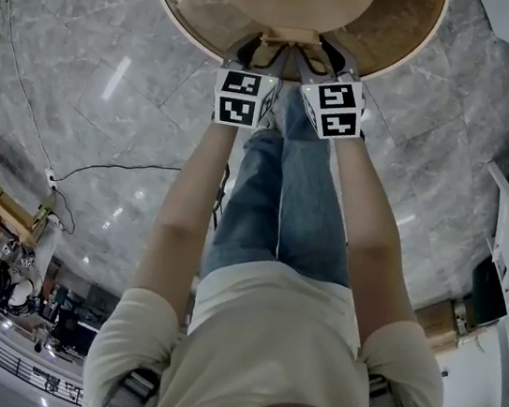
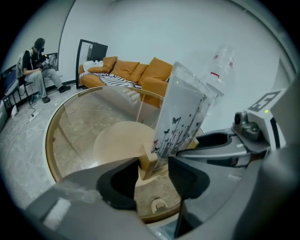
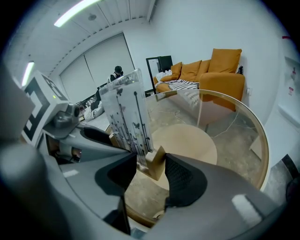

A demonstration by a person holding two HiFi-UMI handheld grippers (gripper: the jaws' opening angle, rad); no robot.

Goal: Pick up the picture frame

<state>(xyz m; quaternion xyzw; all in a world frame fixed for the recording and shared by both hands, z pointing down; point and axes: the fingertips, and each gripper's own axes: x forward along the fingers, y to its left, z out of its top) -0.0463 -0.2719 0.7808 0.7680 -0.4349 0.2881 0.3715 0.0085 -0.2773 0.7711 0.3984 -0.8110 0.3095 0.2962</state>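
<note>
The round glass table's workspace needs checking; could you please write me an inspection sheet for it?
Surface: round glass table with a wooden rim.
Job's things: picture frame, upright in its wooden base.
Clutter: clear bottle behind the frame.
Grippers: left gripper and right gripper each straddle one end of the base; whether the pads press is unclear.
Cables: black cable across the floor.
Surroundings: marble floor, orange sofa, seated person.

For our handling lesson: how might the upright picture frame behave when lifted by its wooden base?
Probably stiff: the picture frame is a clear panel slotted into a wooden base. Tall over that narrow base, it may tip if lifted unevenly. On the glass table it could slide.
</note>
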